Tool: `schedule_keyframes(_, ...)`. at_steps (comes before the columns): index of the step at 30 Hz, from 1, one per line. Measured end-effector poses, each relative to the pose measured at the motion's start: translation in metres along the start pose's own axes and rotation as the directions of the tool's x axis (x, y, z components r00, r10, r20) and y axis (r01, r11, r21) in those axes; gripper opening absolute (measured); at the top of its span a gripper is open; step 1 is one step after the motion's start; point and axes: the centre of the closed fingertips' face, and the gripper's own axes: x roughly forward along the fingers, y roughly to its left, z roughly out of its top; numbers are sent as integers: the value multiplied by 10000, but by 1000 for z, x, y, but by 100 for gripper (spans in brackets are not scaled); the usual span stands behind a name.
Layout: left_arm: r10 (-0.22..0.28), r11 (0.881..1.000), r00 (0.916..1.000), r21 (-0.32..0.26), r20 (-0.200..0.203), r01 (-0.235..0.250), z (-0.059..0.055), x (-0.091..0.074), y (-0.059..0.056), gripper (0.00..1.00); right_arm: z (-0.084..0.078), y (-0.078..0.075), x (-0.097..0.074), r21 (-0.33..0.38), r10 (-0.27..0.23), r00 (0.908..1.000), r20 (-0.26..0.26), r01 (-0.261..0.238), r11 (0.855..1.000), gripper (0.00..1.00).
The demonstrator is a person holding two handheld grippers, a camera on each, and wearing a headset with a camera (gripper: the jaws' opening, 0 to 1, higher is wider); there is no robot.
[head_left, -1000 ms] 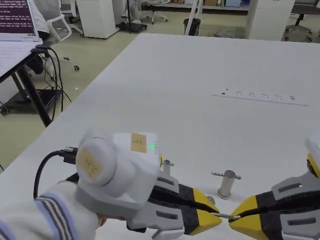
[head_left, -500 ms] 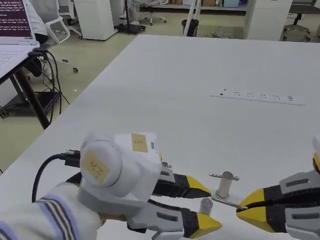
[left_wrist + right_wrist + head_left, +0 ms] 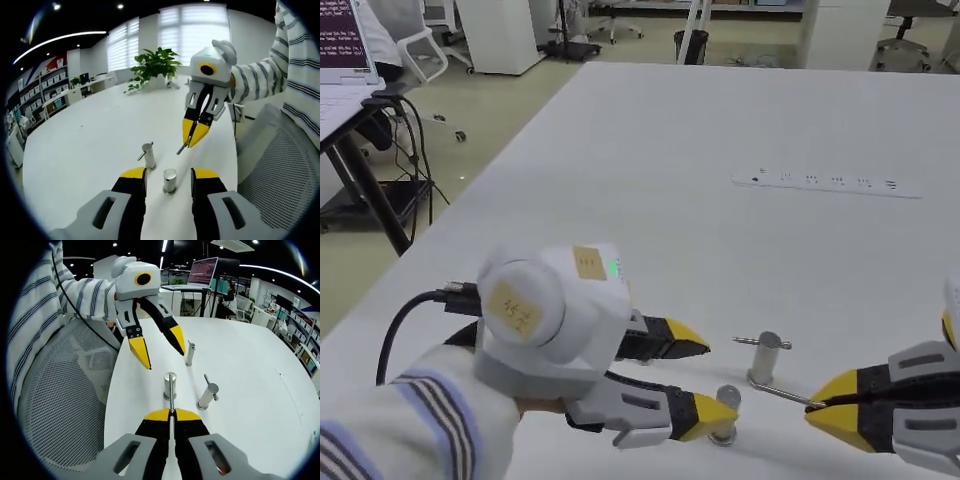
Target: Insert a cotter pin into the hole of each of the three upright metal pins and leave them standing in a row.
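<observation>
My left gripper (image 3: 718, 378) stands open, with one bare upright metal pin (image 3: 725, 412) (image 3: 169, 181) between its yellow tips, close to the near jaw. A second upright pin (image 3: 763, 358) (image 3: 148, 156) just beyond carries a cotter pin through its top. My right gripper (image 3: 812, 412) (image 3: 171, 412) is shut on a thin cotter pin (image 3: 782, 392) (image 3: 171, 399), which points at the bare pin (image 3: 170, 385). In the right gripper view a third pin (image 3: 190, 352) stands farther off, beside the left gripper (image 3: 161, 351).
The white table (image 3: 650, 180) ends in an edge at the left and near side. A white power strip (image 3: 825, 183) lies at the back right. A desk with a laptop (image 3: 335, 45) and cables stands off the table to the left.
My left gripper has opened around the bare pin. My right gripper has drawn back to the right with the cotter pin in it. The head camera has shifted.
</observation>
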Motion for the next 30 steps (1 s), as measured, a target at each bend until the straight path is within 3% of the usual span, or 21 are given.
schedule_keyframes(7,173,9998,9998,104,-120,-172,-5,3,4,35,-2,-5,2,77,-293,9995,-69,294,9995,0)
schedule_keyframes(13,245,9987,9986,461,-459,-224,-12,7,6,36,-6,-7,5,171,-475,9986,-221,479,9987,0)
schedule_keyframes(18,55,9981,9988,616,-484,-25,-13,11,3,35,-13,-3,10,-252,-433,9961,-767,415,9988,0)
schedule_keyframes(25,-188,9959,9969,873,-760,254,-16,19,1,33,-14,-4,17,-227,-403,9958,-820,386,9990,0)
schedule_keyframes(30,-535,9917,9932,1111,-1035,650,-18,26,-2,30,-18,-5,22,-503,-405,9927,-1137,350,9981,0)
